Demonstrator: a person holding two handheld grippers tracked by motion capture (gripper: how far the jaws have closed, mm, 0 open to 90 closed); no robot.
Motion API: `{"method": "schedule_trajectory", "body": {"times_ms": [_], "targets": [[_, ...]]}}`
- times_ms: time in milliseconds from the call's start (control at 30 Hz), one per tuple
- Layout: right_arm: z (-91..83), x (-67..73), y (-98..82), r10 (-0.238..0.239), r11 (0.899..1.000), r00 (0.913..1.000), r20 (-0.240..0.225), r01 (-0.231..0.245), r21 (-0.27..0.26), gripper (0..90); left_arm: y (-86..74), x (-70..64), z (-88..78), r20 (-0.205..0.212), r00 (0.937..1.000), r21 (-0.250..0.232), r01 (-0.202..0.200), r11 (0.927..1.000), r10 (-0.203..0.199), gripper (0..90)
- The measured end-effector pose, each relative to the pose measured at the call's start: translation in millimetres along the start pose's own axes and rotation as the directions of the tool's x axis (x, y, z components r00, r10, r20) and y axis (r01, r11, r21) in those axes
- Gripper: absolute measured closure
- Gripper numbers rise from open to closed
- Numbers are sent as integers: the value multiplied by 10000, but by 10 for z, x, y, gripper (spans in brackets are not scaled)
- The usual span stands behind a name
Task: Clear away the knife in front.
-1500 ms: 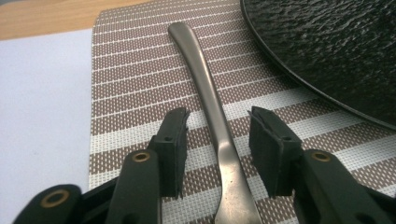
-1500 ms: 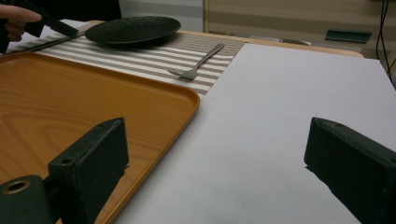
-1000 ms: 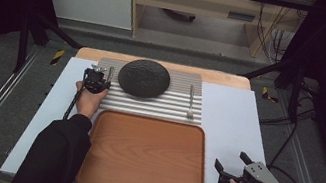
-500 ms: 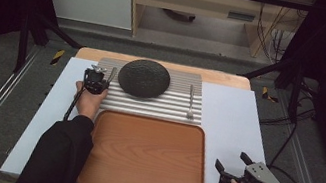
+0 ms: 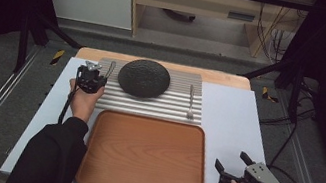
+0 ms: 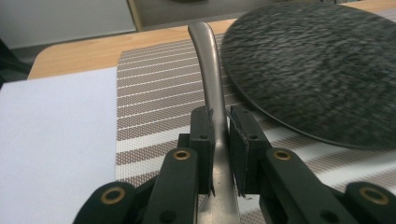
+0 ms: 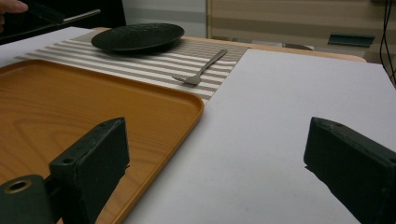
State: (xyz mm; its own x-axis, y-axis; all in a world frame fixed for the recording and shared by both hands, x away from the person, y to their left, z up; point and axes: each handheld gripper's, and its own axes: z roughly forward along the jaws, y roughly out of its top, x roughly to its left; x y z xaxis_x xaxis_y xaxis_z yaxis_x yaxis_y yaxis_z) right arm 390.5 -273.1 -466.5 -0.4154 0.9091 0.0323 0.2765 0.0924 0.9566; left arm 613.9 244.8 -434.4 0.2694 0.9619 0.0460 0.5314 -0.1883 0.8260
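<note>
Two grippers: left gripper (image 6: 219, 154) clamped on utensil handle (image 6: 211, 88) (beside dark plate (image 6: 322, 65)); right gripper (image 7: 219, 172) wide apart

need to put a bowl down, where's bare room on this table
The wooden tray is bare, as is the white surface between the fork and right tongs. The striped mat is crowded: dark plate, fork, left tongs gripping a utensil handle.

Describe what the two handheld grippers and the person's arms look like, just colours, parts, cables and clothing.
Both grippers are black with two blocky black jaws; the left gripper has brass-coloured pivot rings on its linkage. The right gripper carries a grey three-cornered plate on top. A black cable trails from the left gripper. The left arm wears a black long sleeve.
</note>
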Motion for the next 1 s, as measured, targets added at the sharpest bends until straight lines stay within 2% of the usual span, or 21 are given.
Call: {"method": "schedule_trajectory", "body": {"times_ms": [100, 233, 400, 533, 633, 700, 833, 900, 1000], "targets": [[10, 20, -7, -25, 10000, 10000, -59, 24, -2, 68, -6, -64, -136, 11, 10000, -56, -83, 9999, 83, 801], [37, 44, -29, 250, 9997, 9995, -185, -251, -34, 69, -16, -167, -309, 132, 9997, -80, -191, 9998, 192, 801], [45, 115, -16, 126, 9998, 9988, -466, -134, -175, 61, -30, -296, -553, 328, 9995, -178, -1, 9998, 7, 801], [27, 188, -6, 32, 9996, 9968, -800, -55, -294, 55, -84, -473, -759, 495, 9988, -96, -61, 9999, 66, 801], [28, 231, 3, -90, 9993, 9946, -1032, 51, -379, 59, -125, -593, -891, 560, 9979, -233, 343, 9991, -330, 801], [44, 230, 9, 52, 9987, 9916, -1290, -115, -488, 58, -143, -671, -944, 458, 9986, -188, 277, 9994, -268, 801], [4, 226, 32, 228, 9975, 9890, -1459, -323, -630, 60, -190, -820, -1104, 201, 9993, -295, 320, 9991, -314, 801], [-18, 237, 37, 366, 9963, 9874, -1542, -480, -707, 60, -218, -862, -1149, 238, 9993, -347, 279, 9990, -271, 801], [-10, 271, 36, 210, 9975, 9863, -1637, -316, -627, 59, -257, -908, -1204, 236, 9994, -373, 264, 9990, -256, 801]]}}
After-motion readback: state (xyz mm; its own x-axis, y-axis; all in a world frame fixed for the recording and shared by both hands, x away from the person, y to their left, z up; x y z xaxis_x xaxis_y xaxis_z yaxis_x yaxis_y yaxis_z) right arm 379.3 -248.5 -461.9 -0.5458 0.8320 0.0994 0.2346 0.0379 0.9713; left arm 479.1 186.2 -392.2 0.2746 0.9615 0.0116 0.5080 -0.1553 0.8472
